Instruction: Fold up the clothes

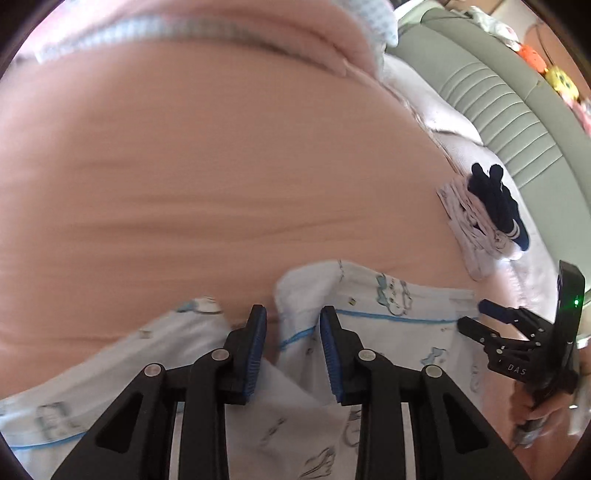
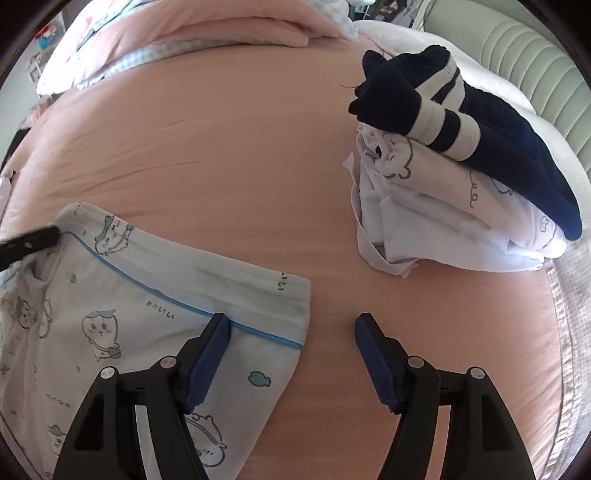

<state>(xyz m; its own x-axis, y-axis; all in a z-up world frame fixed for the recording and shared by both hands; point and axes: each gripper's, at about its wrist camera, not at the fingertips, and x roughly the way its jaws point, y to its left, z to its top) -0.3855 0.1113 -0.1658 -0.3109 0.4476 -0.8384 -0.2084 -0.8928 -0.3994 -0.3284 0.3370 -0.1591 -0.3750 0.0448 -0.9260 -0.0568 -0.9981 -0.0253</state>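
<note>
A white garment (image 2: 129, 295) with blue piping and cartoon prints lies on the pink bed sheet (image 2: 221, 147). My right gripper (image 2: 293, 328) is open above its right edge, one finger over the cloth and the other over bare sheet. My left gripper (image 1: 293, 325) points down at the garment (image 1: 388, 325). A raised fold of the cloth stands between its jaws, with a gap showing beside the left pad. The right gripper (image 1: 471, 314), held by a hand, shows at the right of the left wrist view. A black finger of the left gripper (image 2: 29, 240) meets the garment's far left corner.
A stack of folded pale clothes (image 2: 424, 206) with a navy, white-striped piece (image 2: 443, 122) on top sits at the right of the bed. A folded pink blanket (image 2: 240, 26) lies at the far end. A padded grey-green headboard (image 1: 491, 103) borders the right side.
</note>
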